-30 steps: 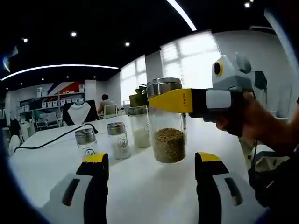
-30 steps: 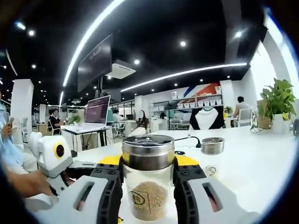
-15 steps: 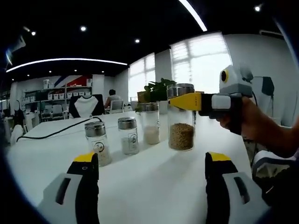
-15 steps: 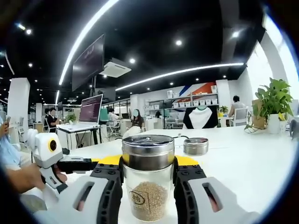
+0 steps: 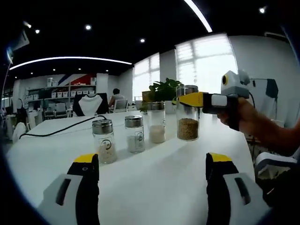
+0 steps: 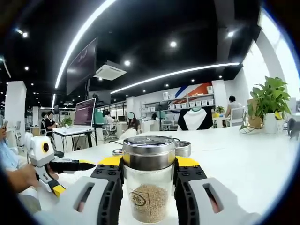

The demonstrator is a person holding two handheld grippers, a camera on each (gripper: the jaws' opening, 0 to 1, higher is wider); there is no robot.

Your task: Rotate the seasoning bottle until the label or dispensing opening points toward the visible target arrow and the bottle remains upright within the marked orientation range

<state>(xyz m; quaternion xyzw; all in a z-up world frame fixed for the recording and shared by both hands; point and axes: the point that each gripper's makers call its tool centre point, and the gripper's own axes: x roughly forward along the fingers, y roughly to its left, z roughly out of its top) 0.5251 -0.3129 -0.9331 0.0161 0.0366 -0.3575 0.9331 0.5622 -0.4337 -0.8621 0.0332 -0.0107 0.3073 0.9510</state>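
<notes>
The white table [image 5: 154, 164] is seen from farther back than a second ago, so the left gripper [image 5: 152, 187], jaws wide and empty, is judged withdrawn. The seasoning bottle [image 6: 148, 180], holding brown grains, is kept upright, clamped in the right gripper [image 6: 148, 187]. Three smaller jars [image 5: 133, 136] are lined beside it, pale contents inside.

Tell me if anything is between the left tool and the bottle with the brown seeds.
Nothing visible blocks it. The left tool is open over bare white table, and the seed bottle stands beyond it, clamped in the right tool. Three other bottles stand in a row off to one side of it.
</notes>
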